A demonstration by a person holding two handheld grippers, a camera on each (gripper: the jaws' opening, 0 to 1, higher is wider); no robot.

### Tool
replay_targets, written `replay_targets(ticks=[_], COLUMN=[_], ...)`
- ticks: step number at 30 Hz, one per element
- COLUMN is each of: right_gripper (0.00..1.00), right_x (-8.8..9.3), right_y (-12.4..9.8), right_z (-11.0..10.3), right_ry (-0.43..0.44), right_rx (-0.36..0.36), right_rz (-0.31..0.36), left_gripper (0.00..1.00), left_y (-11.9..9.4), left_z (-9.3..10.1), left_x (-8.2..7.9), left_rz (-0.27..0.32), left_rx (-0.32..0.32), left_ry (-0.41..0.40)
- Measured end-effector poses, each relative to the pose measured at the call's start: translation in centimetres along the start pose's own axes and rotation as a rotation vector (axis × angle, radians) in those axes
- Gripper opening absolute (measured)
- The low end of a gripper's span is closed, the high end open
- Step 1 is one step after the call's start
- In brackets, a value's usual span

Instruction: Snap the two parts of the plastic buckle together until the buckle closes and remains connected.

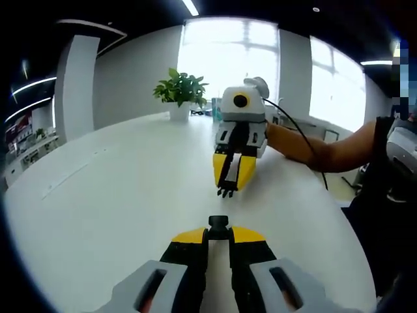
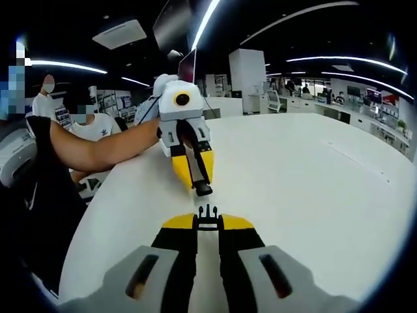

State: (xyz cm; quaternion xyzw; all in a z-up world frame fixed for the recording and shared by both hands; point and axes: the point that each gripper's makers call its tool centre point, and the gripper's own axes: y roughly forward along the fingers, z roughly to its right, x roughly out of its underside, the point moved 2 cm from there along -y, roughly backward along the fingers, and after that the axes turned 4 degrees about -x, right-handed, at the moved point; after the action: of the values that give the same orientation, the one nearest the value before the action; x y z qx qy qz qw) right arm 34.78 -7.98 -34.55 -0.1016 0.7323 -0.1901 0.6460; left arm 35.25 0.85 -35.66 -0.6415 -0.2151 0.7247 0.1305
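Observation:
The black buckle is in two separate halves, held tip to tip a short way apart above the white table [image 1: 111, 195]. My left gripper [image 1: 218, 233] is shut on the socket half [image 1: 218, 224], which sticks out past its yellow jaws. Facing it, my right gripper [image 1: 228, 184] is shut on the pronged half [image 1: 226, 192], prongs pointing at the socket. In the right gripper view, the right gripper [image 2: 207, 225] holds the pronged half [image 2: 207, 214], and the left gripper [image 2: 198, 180] comes down from above with the socket half [image 2: 203, 190].
A potted plant [image 1: 181, 91] stands at the table's far edge before bright windows. A person's forearm [image 1: 326, 151] reaches in from the right, and their dark clothing lies along the table edge [image 2: 32, 215]. Other people sit behind [image 2: 98, 127].

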Motion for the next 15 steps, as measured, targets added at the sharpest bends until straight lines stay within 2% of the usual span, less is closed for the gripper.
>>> replay_targets(ticks=[7, 15], right_gripper=[0.10, 0.10], right_x=[0.4, 0.4], right_y=[0.3, 0.4], right_z=[-0.9, -1.4], right_ry=[0.004, 0.000], right_rx=[-0.050, -0.070], right_rz=[-0.022, -0.026], left_gripper=[0.10, 0.10], left_y=[0.0, 0.2], left_z=[0.6, 1.3], left_x=[0.1, 0.3], left_rz=[-0.008, -0.012], left_rx=[0.037, 0.070], left_ry=[0.002, 0.023])
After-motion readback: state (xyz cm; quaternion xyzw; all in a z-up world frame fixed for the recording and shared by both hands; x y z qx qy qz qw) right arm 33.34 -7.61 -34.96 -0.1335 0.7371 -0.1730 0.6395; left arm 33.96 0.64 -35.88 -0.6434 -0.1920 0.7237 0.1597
